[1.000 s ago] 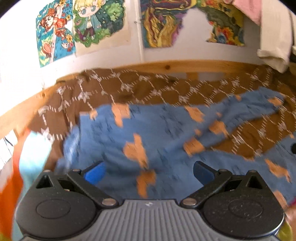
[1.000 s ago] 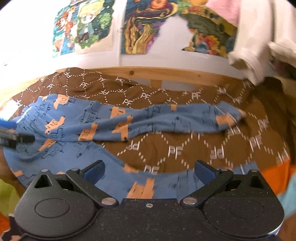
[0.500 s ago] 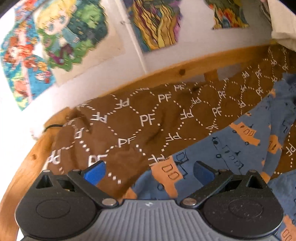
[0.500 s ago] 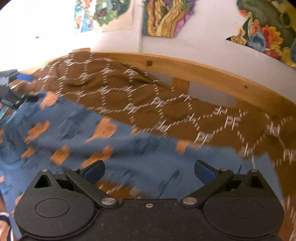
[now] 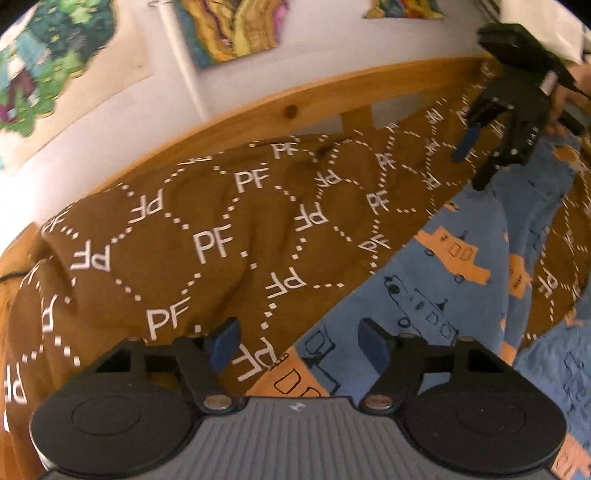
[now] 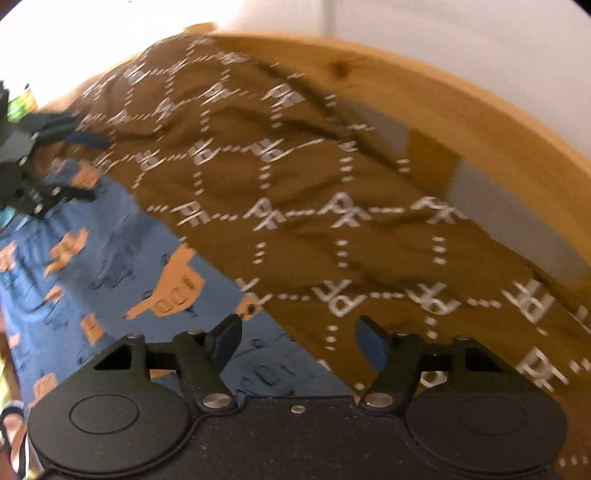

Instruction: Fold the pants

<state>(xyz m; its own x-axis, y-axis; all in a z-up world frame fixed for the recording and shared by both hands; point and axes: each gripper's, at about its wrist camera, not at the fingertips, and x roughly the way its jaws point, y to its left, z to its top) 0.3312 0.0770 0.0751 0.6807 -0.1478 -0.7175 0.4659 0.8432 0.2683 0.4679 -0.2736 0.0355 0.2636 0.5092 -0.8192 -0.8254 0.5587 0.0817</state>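
Left gripper: my left gripper (image 5: 299, 345) tilts down over the bed, jaws part-way apart and just closing in; a corner of the pants (image 5: 439, 295) lies between the blue pads, which do not press on it.
Right gripper: my right gripper (image 6: 297, 341) also angles downward, jaws at a middling gap and just narrowing; the pants' edge (image 6: 110, 258) runs under the gap, nothing pinched.
Pants: blue cloth printed with orange vehicles, spread flat on the brown bedspread (image 5: 207, 236); ahead and right of my left gripper, ahead and left of my right one.
Only in the left view: bright posters (image 5: 236, 26) on the white wall above the wooden bed rail (image 5: 295, 107), and my right gripper far ahead to the right, fingers pointing down at the pants' far end, with a bit of my hand behind it.
Only in the right view: my left gripper at the far left edge, hovering at the pants' other end; the picture is smeared with blur, the wall bare and bright.
Pose: both grippers lean forward and down, facing the rail, one at each end of the pants' near edge.
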